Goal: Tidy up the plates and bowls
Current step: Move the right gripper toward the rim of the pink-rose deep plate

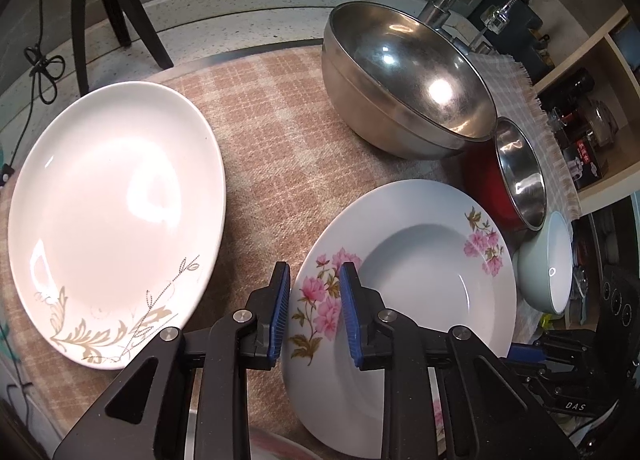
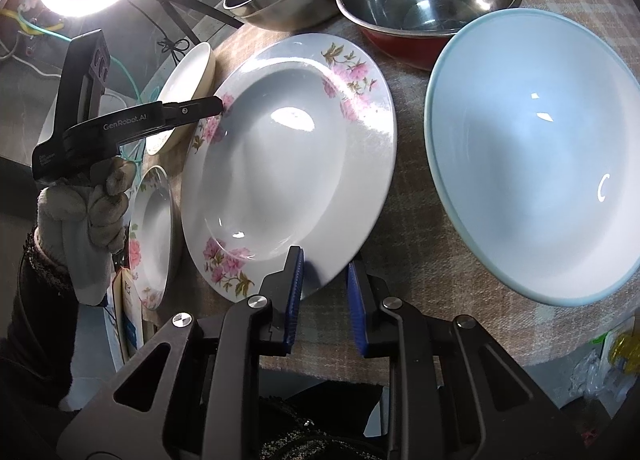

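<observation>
Left wrist view: the left gripper (image 1: 314,314) pinches the near rim of the floral plate (image 1: 416,260) on the cloth (image 1: 280,131); white plate (image 1: 116,215) lies left. Right wrist view: the right gripper (image 2: 325,302) straddles that plate's opposite rim, jaws closing; only here a second floral plate (image 2: 154,236) shows.

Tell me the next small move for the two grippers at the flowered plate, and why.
Probably squeeze both grippers firmly onto the flowered deep plate before any lift. The left gripper and the right gripper each straddle its rim on opposite sides, but space shows between the pads and the rim, so a firm hold cannot be confirmed. Lifting now might let it slip.
</observation>
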Available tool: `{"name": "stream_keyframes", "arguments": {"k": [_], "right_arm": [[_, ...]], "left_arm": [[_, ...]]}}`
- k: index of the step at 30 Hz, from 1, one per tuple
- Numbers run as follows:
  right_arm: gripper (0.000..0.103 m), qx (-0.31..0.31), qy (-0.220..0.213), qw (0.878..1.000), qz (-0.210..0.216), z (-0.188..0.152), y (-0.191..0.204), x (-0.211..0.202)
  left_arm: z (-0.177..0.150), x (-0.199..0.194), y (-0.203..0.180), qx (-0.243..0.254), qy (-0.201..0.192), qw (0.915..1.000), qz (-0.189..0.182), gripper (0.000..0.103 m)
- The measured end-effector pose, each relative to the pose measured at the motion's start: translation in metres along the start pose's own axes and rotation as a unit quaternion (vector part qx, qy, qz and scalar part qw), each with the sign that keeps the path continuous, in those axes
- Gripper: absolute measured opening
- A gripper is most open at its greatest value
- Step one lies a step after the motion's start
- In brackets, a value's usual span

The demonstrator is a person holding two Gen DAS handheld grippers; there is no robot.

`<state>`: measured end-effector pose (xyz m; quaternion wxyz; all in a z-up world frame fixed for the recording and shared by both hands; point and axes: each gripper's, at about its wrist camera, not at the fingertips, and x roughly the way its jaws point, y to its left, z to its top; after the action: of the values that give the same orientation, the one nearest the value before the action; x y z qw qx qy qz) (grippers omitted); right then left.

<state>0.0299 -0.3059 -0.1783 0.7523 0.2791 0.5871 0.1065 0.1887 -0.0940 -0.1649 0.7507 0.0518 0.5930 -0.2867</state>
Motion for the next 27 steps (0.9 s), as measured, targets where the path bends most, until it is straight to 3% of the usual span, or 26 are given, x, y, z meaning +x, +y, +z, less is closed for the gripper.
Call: {"name": "stream_keyframes", "arguments": {"k": [27], "right_arm": [[0.023,-0.019,0.024,0.999,-0.007,0.004,0.005,0.011]], "left_arm": [[-0.018,-0.001,-0.012,0.004,0.003,1.0000,0.001,0.023]]}}
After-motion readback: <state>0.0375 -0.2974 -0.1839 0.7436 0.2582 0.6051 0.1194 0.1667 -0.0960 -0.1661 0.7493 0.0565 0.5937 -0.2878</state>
